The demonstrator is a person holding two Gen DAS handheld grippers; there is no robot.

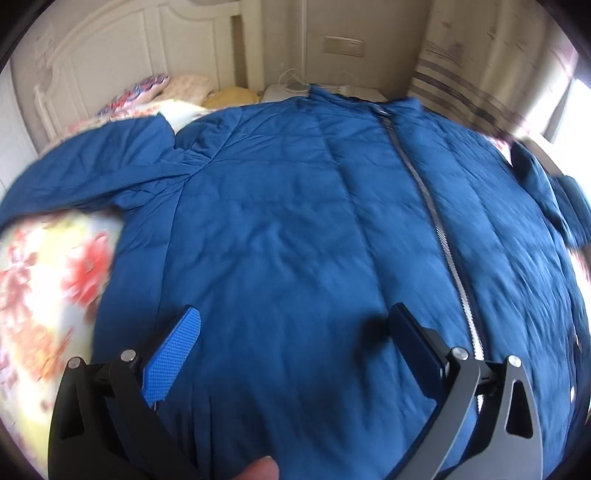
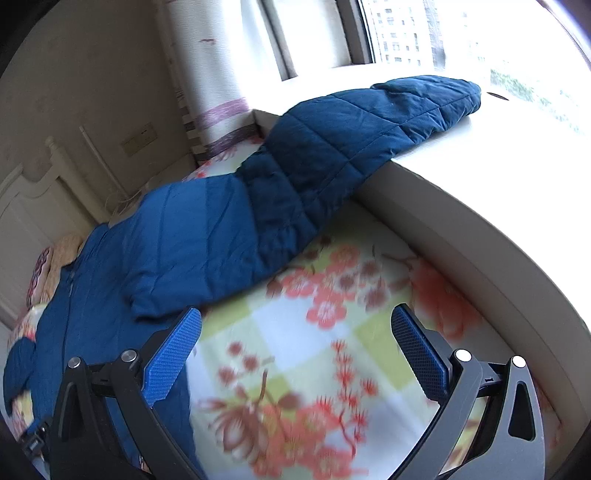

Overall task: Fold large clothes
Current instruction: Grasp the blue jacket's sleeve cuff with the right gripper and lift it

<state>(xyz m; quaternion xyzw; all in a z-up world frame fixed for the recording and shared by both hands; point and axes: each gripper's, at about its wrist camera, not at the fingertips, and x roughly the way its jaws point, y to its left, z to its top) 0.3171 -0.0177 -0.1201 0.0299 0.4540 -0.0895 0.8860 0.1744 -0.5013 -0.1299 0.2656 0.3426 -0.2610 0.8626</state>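
Observation:
A large blue padded jacket (image 1: 295, 206) lies spread face up on the bed, its silver zipper (image 1: 439, 225) closed down the front. One sleeve (image 1: 92, 166) stretches out to the left. My left gripper (image 1: 295, 325) is open and empty, just above the jacket's lower front. In the right wrist view the other sleeve (image 2: 332, 147) reaches out over the white window ledge (image 2: 480, 177). My right gripper (image 2: 295, 325) is open and empty above the floral sheet, beside the jacket's side edge (image 2: 166, 266).
The bed has a floral sheet (image 2: 332, 369). Pillows (image 1: 159, 88) lie by the white headboard (image 1: 110, 48). A curtain (image 1: 480, 66) and a wall socket (image 1: 343, 46) are behind. The ledge runs along the bed's right side under a window (image 2: 406, 33).

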